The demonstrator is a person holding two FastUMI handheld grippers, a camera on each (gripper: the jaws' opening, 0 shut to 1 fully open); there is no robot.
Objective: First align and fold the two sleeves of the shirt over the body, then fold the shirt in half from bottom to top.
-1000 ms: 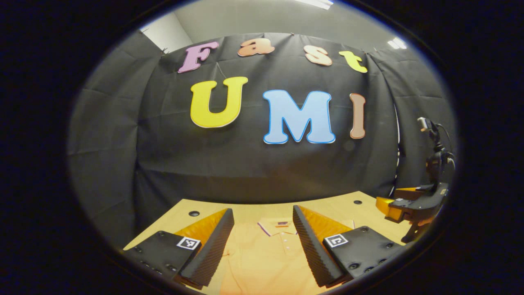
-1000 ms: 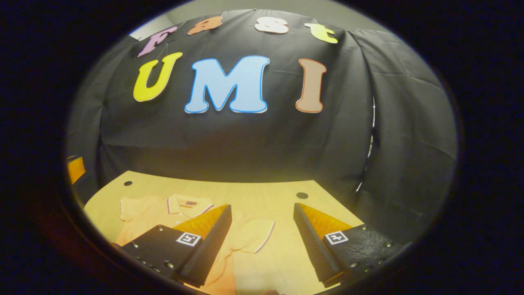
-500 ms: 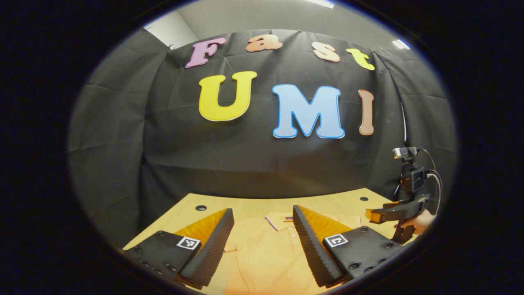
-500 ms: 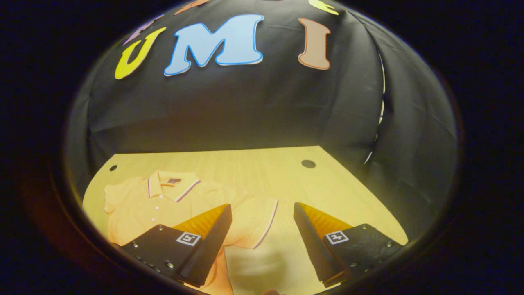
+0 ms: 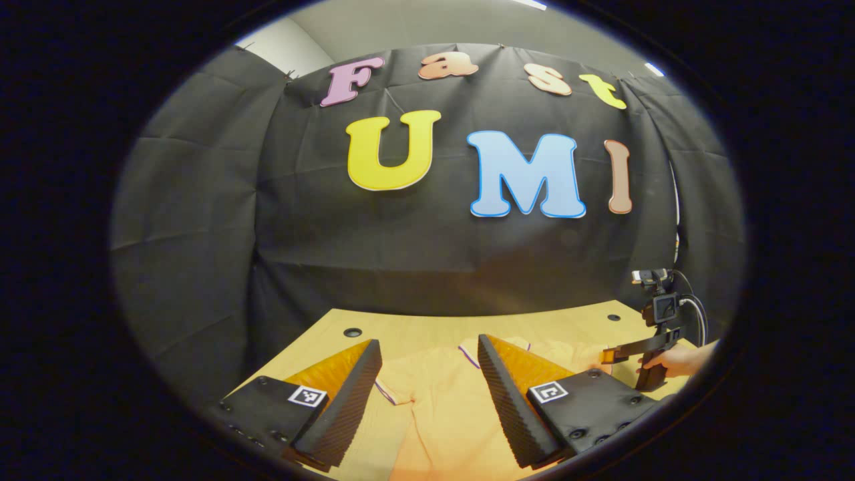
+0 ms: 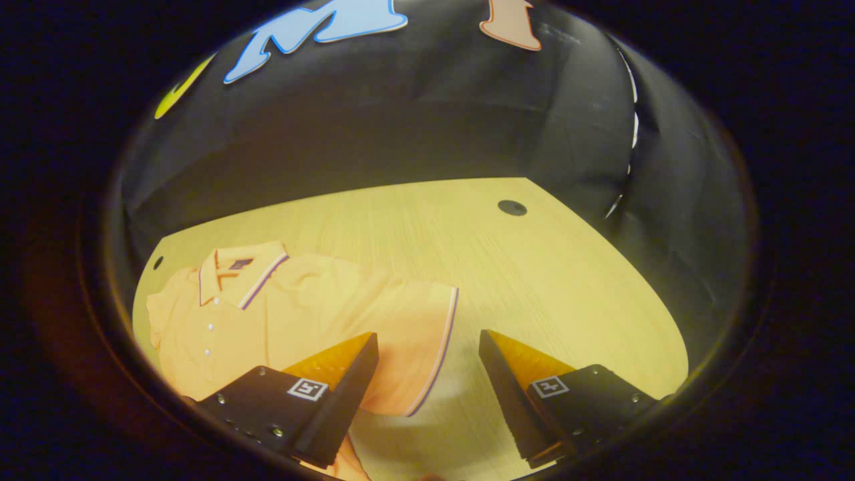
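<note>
An orange polo shirt (image 6: 294, 314) lies flat on the wooden table (image 6: 534, 280), collar (image 6: 240, 270) to the far left. Its right sleeve (image 6: 417, 327), with a striped cuff, spreads out toward me. My right gripper (image 6: 427, 336) hangs open just above that cuff, one finger over the sleeve and the other over bare wood. In the left gripper view the shirt (image 5: 441, 407) lies below my open left gripper (image 5: 427, 342), with the other sleeve (image 5: 394, 381) beside the left finger. Farther right there, a hand (image 5: 674, 361) holds the right gripper (image 5: 611, 354) low over the shirt's edge.
The table has round holes near its far corners (image 6: 511, 208) (image 5: 352, 332). Black cloth closes the booth behind and beside the table. Bare wood stretches to the right of the shirt in the right gripper view.
The right gripper has tipped down and dropped toward the right sleeve, which now lies between its fingers. The left gripper has shifted toward the shirt's left sleeve. Both stay open.
</note>
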